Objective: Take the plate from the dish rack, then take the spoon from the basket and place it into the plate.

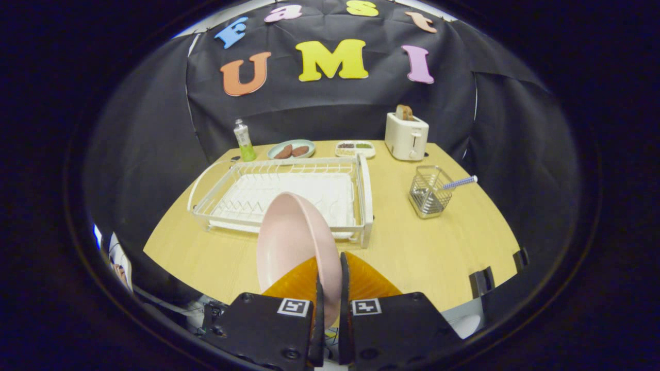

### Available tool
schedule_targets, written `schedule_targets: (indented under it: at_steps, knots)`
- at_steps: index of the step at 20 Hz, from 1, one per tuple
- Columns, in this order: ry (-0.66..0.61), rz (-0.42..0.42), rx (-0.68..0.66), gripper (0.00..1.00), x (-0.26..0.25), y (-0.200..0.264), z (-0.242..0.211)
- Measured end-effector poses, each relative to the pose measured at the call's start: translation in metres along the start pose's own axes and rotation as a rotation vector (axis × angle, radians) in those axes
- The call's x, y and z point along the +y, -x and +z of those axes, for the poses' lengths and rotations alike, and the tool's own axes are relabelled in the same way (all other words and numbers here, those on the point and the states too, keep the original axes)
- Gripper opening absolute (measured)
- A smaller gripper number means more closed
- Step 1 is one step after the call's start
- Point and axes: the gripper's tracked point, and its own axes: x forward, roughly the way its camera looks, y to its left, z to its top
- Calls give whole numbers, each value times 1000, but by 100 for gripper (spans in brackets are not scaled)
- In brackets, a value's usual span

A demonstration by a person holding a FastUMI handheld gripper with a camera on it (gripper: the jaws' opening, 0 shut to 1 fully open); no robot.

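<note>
Fingers (330,273) nearly closed — clamped on the pink plate's (291,242) rim, held upright before the dish rack (361,175).

The gripper (330,281) has both fingers (301,281) pressed on the pink plate (289,242), so the bottom edge of the plate is hidden between them. The plate stands in front of the dish rack (289,193) and covers part of its near side. The spoon (460,181) pokes out of the wire basket (428,191), but its bowl end is down inside (too hard to see). The food in the little tray (355,149) at the back is too small to tell.
</note>
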Motion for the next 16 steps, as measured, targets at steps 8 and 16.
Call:
schedule_targets:
  at_steps: [8, 16]
  knots:
    - [-86, 74, 3, 16, -14, -23, -13]
    - [-71, 33, -70, 24, -35, -36, -6]
